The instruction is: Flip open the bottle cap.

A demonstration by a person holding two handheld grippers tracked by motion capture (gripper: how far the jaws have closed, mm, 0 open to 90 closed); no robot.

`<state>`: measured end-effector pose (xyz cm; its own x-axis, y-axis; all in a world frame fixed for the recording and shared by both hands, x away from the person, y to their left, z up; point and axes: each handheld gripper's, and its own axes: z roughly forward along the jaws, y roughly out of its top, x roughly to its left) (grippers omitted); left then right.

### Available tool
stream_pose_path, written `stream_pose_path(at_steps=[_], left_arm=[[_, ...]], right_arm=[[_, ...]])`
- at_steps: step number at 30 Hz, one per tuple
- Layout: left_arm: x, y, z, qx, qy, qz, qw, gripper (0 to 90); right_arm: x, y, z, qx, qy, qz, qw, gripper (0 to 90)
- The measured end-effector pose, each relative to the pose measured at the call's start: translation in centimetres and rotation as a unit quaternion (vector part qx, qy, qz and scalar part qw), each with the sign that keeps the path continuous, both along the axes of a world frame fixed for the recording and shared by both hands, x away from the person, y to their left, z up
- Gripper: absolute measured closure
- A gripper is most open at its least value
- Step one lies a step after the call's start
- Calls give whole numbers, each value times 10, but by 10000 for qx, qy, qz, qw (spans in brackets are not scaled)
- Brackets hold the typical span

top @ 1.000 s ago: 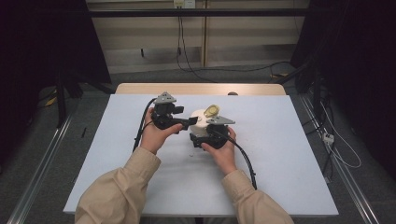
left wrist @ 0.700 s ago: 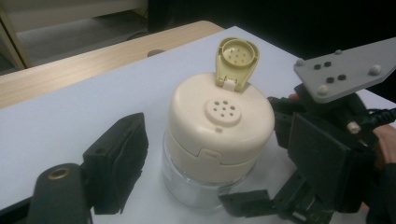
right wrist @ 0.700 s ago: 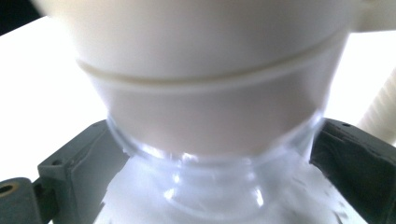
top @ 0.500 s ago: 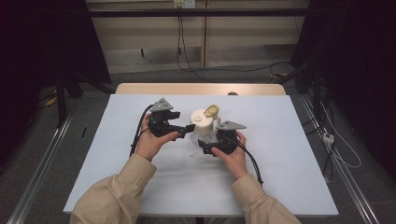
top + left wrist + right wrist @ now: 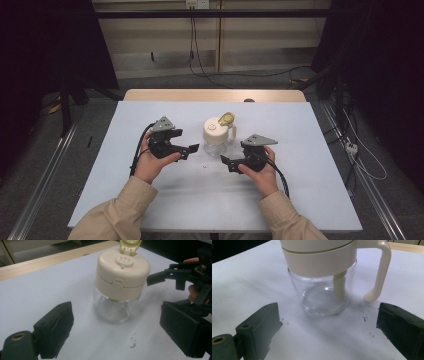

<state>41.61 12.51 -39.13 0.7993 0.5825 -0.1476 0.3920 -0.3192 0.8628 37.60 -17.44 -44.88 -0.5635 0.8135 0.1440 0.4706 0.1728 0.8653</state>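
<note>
A clear glass jar [image 5: 218,142] with a cream shaker lid [image 5: 122,268] is seen standing upright near the middle of the white table [image 5: 320,200]. Its small flip cap [image 5: 226,118] is hinged open at the far side, so the sprinkle holes are exposed, and a cream handle [image 5: 380,270] is carried on one flank. The jar appears empty.

The left gripper [image 5: 189,149] is held just beside the jar on one side and the right gripper [image 5: 225,161] on the other, both apart from it. The left fingers [image 5: 53,327] have just been opening and nothing is held between them; the right fingers [image 5: 259,326] are likewise spread wide and empty. The jar seems to have been released to stand alone.

A few dark specks [image 5: 133,343] are scattered on the table near the base. Open table is left all around, with every edge well apart from the jar.
</note>
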Motion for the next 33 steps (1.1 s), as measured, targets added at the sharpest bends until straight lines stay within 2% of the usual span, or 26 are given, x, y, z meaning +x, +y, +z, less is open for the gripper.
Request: stream_pose_path(at_steps=[12, 18, 27, 33], left_arm=[[-16, 28, -18, -135, 58, 70, 9999, 108], [-20, 36, -24, -144, 90, 85, 9998, 98], [-29, 52, -29, -90, 94, 134, 9998, 94], [-35, 59, -34, -75, 141, 49, 9999, 94]], right_arm=[[-21, -19, 4, 98, -88, 29, 9999, 52], [-27, -28, 3, 159, -80, -11, 9998, 53], [-40, -34, 5, 133, -127, 116, 9998, 55], [-51, -43, 5, 104, -179, 187, 9996, 59]])
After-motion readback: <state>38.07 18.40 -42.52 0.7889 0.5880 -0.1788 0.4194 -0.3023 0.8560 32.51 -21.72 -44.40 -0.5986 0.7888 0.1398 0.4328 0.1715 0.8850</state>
